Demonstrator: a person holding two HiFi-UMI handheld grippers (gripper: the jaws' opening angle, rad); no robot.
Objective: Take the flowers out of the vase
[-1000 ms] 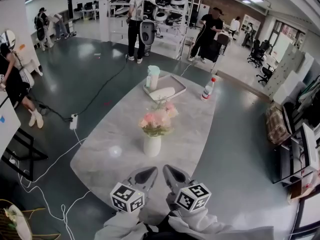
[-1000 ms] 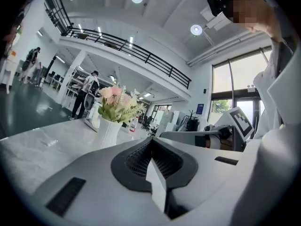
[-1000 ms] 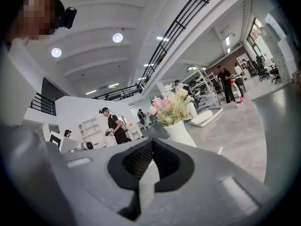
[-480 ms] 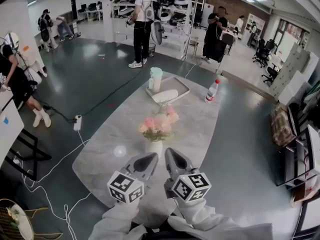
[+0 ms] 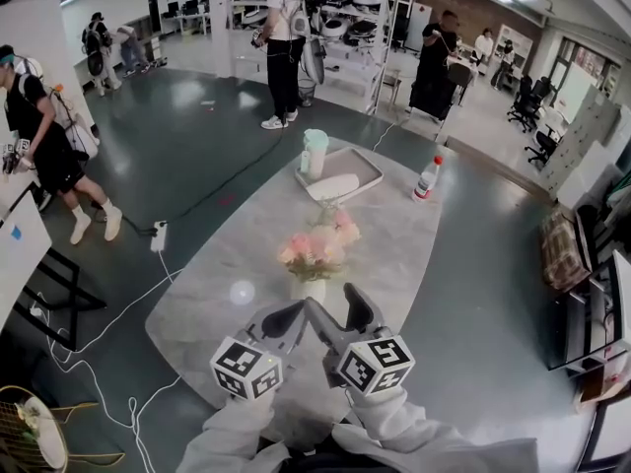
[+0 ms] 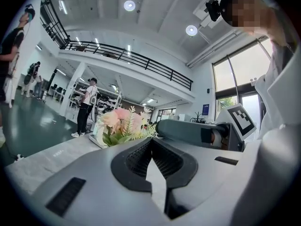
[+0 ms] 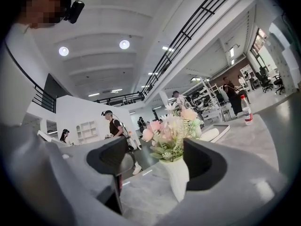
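Observation:
Pink flowers (image 5: 317, 245) stand in a small white vase (image 5: 310, 289) in the middle of the pale marble table (image 5: 222, 264). Both grippers hover side by side just short of the vase, pointing level at it. My left gripper (image 5: 289, 315) is shut, its pads meeting with nothing between them (image 6: 151, 142); the flowers (image 6: 121, 125) show past its left side. My right gripper (image 5: 338, 310) is open, its jaws having just been opening. In the right gripper view the vase (image 7: 179, 179) and flowers (image 7: 172, 130) show through the gap of my right gripper (image 7: 155, 158), untouched.
A grey tray (image 5: 347, 166) with a white object and a pale green jug (image 5: 315, 153) sits at the table's far end. A red-capped bottle (image 5: 426, 178) stands at the far right. A power strip and cables (image 5: 158, 236) lie on the floor; people stand and walk beyond.
Both grippers have come up and forward towards the vase. The right gripper's jaws went from shut to open. The person at the left walked further right.

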